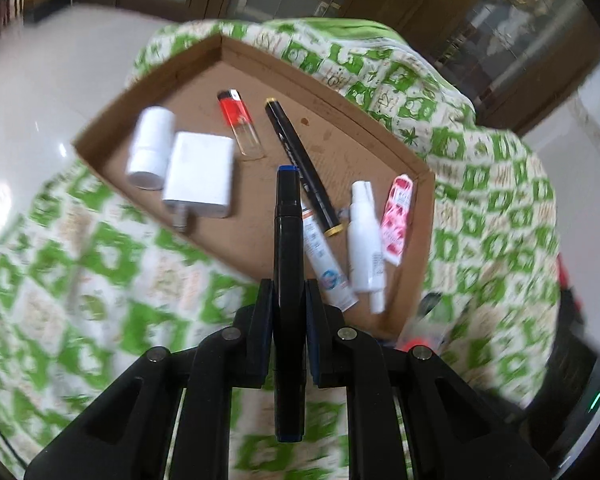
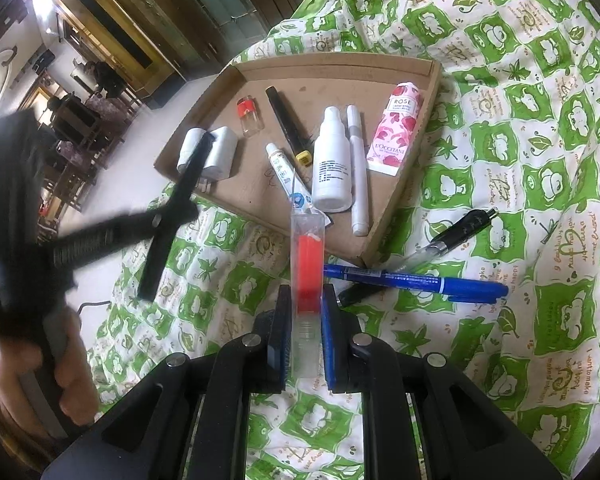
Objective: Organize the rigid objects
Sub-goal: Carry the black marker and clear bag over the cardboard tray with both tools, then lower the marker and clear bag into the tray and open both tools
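Observation:
My left gripper (image 1: pixel 288 312) is shut on a black marker with a blue cap (image 1: pixel 288 240), held above the near edge of the cardboard tray (image 1: pixel 364 120). My right gripper (image 2: pixel 306 320) is shut on a clear tube with a red-orange core (image 2: pixel 308 264), held above the quilt just short of the tray (image 2: pixel 432 92). The left gripper with its marker (image 2: pixel 176 208) shows blurred in the right wrist view. In the tray lie a white charger (image 1: pixel 202 174), a white bottle (image 1: pixel 150 146), a red lighter (image 1: pixel 238 120), a black pen (image 1: pixel 300 160), a small tube (image 1: pixel 324 264), a spray bottle (image 1: pixel 364 236) and a pink rose tube (image 1: pixel 396 220).
A green and white quilt (image 2: pixel 520 160) covers the surface. On it right of the tray lie a blue marker (image 2: pixel 416 282) and a black and clear pen (image 2: pixel 456 232). A white pen (image 2: pixel 358 168) lies in the tray. White floor (image 1: pixel 40 92) lies beyond the left edge.

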Demonstrator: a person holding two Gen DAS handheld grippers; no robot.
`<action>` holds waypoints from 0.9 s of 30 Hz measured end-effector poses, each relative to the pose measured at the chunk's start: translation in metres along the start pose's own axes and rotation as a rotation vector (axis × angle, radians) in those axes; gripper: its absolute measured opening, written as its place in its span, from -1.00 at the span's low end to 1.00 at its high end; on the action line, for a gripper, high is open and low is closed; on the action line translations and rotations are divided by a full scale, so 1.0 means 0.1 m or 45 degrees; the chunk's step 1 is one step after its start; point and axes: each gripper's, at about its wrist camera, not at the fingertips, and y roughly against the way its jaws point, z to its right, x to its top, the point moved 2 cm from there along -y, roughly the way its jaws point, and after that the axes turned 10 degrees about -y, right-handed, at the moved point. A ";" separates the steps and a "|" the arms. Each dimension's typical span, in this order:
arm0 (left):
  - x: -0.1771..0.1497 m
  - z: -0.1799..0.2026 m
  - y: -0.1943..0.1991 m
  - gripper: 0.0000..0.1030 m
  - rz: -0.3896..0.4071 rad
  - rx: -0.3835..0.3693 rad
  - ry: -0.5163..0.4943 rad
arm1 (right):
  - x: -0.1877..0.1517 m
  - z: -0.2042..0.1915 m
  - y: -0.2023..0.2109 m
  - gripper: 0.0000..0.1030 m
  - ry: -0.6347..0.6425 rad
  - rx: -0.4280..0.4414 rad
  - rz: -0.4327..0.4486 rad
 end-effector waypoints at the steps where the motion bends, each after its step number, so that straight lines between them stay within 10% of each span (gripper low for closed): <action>1: 0.04 -0.01 -0.05 -0.77 -0.024 -0.006 0.026 | 0.00 0.00 0.00 -0.77 -0.001 0.002 -0.002; 9: 0.25 -0.16 -0.41 -0.77 -0.174 0.012 0.180 | 0.12 0.01 0.04 -0.77 -0.032 0.037 0.009; 27: 0.80 -0.16 -0.76 -0.76 -0.134 0.139 0.046 | 1.33 -0.35 -0.50 -0.77 0.215 0.007 -0.049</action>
